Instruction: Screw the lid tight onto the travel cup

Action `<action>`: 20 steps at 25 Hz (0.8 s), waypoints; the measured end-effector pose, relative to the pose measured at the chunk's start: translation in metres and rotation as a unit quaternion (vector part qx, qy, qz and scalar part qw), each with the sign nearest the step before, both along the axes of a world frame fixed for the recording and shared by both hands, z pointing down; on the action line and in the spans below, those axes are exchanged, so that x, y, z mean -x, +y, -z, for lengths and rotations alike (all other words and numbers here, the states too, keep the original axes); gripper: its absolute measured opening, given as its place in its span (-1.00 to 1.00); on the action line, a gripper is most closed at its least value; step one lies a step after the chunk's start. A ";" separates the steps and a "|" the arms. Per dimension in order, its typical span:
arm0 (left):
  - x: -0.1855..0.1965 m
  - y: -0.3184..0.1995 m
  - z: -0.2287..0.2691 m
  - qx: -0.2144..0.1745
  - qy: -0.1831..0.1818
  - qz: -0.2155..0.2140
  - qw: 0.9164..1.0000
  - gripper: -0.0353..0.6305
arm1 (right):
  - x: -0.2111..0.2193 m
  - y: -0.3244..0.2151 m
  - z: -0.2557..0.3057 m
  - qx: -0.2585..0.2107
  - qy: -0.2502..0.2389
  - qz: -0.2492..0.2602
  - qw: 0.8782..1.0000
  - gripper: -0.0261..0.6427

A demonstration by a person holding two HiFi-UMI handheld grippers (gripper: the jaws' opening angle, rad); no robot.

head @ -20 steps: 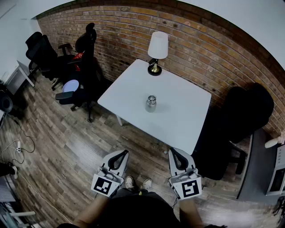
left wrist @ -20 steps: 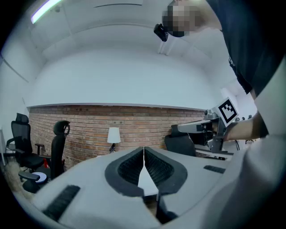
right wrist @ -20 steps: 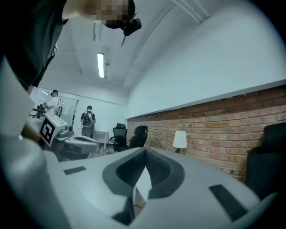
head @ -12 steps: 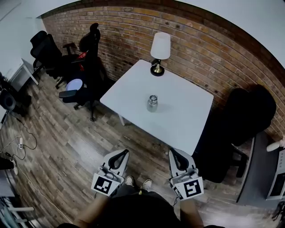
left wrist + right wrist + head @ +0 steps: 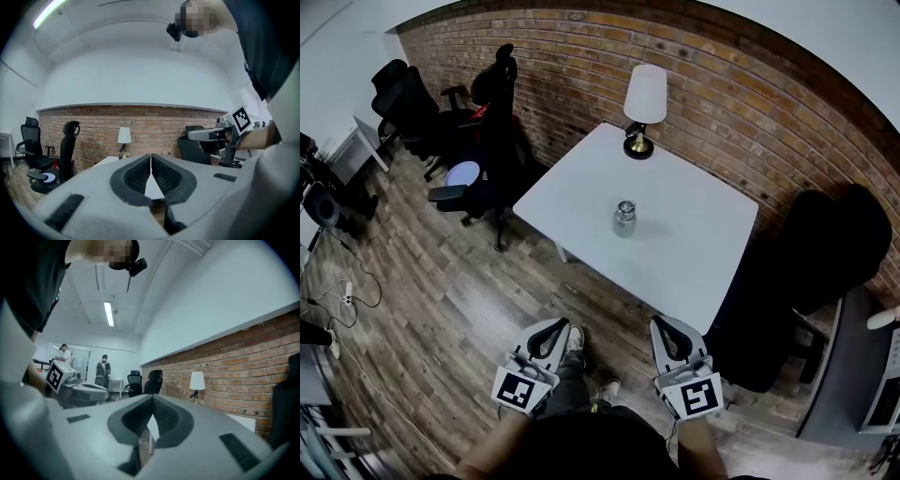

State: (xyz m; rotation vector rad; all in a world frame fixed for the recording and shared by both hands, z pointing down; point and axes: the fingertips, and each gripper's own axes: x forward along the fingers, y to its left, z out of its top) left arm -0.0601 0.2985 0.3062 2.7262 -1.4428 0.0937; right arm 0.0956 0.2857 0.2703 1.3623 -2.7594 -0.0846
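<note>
**Both claws shut on nothing, cup alone on the bench**

The left claw and right claw each have their jaws pressed together, empty. In the head view they sit low over the wood floor. Only that view shows the steel travel cup, upright mid-frame on the white bench, well apart from both claws. The right gripper view alone shows two people at left.

An office: black swivel chairs left of a white tabletop, brick wall behind it, lamp on its far edge.
</note>
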 end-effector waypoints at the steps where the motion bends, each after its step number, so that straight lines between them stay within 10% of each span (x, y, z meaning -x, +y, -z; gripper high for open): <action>1: 0.000 -0.006 -0.002 0.000 0.001 -0.002 1.000 -0.82 | 0.002 -0.006 -0.001 0.001 0.001 -0.001 1.000 -0.88; 20: 0.036 -0.213 -0.013 0.009 0.048 -0.063 0.997 -0.82 | 0.061 -0.184 0.003 0.036 0.073 -0.022 0.996 -0.88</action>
